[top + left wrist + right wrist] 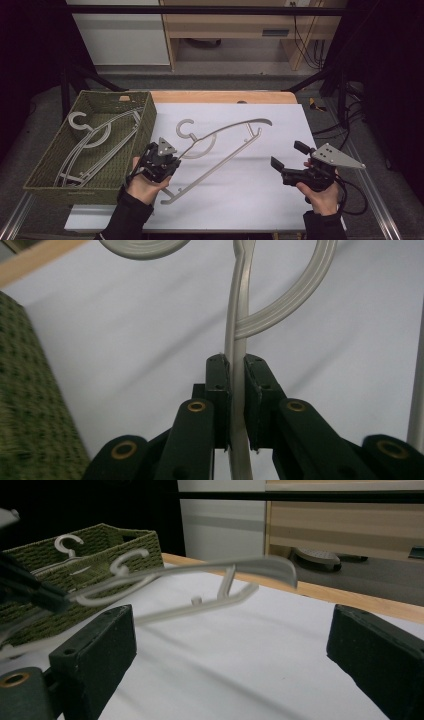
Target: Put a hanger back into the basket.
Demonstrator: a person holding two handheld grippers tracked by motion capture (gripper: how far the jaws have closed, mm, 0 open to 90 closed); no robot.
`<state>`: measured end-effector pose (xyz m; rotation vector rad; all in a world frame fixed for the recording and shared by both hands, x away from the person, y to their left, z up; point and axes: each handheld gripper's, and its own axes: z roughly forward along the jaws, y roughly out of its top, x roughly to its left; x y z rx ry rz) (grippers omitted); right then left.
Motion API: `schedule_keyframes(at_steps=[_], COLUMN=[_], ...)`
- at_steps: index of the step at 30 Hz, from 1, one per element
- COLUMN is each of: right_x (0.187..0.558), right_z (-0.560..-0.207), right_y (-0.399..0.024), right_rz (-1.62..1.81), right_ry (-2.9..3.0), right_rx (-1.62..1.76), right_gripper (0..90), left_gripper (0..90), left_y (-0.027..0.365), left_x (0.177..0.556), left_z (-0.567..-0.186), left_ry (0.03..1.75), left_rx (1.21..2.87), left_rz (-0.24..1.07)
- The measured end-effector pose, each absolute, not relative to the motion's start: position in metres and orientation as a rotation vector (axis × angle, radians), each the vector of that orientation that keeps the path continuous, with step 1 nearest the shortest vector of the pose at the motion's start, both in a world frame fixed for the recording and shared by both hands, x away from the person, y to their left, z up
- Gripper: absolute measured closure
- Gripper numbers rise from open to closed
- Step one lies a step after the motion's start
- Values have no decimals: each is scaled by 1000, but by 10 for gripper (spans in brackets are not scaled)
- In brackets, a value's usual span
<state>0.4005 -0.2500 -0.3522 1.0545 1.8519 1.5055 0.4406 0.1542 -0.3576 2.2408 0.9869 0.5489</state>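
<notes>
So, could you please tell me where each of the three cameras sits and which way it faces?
High view: above the person's side, looking forward and down at the table, the basket and both hands with the left gripper and right gripper.
Left gripper view: on the left gripper, looking along its jaws, shut on the hanger.
Right gripper view: on the right gripper, looking across the table between its open jaws at hanger and basket.
All three share the hanger.

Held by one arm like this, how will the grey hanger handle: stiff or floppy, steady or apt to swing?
The grey hanger probably stays stiff: its far end shows no sag in the right gripper view. The left gripper clamps one thin arm off-centre, so it may pivot or swing. Its smooth plastic could slip between the jaws.
</notes>
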Motion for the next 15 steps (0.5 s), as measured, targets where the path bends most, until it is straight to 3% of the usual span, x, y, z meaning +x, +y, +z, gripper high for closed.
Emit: schedule_keyframes(at_steps=[15], right_x=[401], right_z=[-353], right_y=[-250], right_rz=[1505], right_ry=[1852], right_rx=[1065], right_gripper=[57], left_gripper=[822], left_y=[200], left_x=[443], left_z=[-282], left_ry=[987], left_rx=[2194], left_rz=[736])
